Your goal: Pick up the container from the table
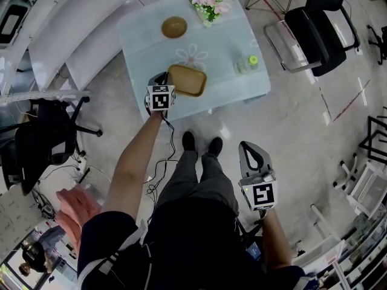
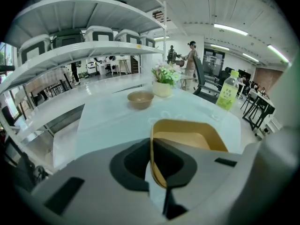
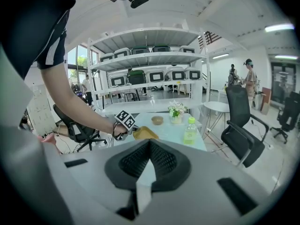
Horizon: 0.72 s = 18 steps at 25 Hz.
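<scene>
The container [image 1: 188,81] is a shallow tan rectangular tray near the front edge of the pale glass table [image 1: 145,35]. My left gripper [image 1: 169,77] is shut on its left rim. In the left gripper view the thin tan rim of the container [image 2: 187,136] runs between the pads of the left gripper [image 2: 151,143], which press on it from both sides. My right gripper [image 1: 250,148] hangs off the table, low beside my legs, shut with nothing in it. From the right gripper view its pads meet at the tip of the right gripper [image 3: 149,143], and the container [image 3: 144,134] shows far ahead.
On the table stand a brown bowl [image 1: 174,27], a pot of pink flowers [image 1: 210,2] and a green-capped bottle [image 1: 251,61]. A black chair [image 1: 320,29] stands at the right, another [image 1: 45,138] at the left. White shelving [image 1: 72,23] runs behind the table.
</scene>
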Each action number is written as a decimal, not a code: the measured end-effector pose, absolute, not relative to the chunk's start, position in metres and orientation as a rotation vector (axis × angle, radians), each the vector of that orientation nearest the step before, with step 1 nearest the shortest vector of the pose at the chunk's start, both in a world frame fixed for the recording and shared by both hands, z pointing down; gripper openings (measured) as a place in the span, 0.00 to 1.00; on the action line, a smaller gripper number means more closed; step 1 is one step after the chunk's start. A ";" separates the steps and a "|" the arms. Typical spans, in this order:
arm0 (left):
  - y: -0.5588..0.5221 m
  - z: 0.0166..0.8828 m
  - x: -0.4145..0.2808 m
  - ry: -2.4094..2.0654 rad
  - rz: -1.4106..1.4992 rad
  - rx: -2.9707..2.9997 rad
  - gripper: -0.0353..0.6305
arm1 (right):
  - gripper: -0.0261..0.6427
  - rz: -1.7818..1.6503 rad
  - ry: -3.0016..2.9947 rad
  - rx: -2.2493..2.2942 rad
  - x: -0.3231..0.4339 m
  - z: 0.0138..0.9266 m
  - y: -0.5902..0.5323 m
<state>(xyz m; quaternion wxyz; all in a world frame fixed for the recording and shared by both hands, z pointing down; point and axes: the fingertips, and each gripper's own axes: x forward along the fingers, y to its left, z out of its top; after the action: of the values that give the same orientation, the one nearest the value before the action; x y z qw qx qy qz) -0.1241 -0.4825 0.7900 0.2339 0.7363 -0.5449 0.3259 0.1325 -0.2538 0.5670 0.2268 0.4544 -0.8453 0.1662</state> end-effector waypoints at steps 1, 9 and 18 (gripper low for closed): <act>-0.480 0.786 -0.124 -1.498 0.878 2.020 0.08 | 0.04 0.455 -2.334 1.256 0.133 0.565 -0.254; -0.459 0.717 -0.118 -1.511 0.713 2.087 0.08 | 0.04 0.423 -2.344 1.303 0.141 0.539 -0.256; -0.431 0.584 -0.109 -1.604 0.507 2.284 0.08 | 0.04 0.334 -2.401 1.423 0.152 0.490 -0.258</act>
<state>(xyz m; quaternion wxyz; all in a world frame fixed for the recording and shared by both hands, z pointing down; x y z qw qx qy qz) -0.1086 -0.4307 0.5838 0.1517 0.7959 -0.5589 0.1768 0.1525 -0.2583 0.4902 0.1647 0.4993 -0.8426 0.1171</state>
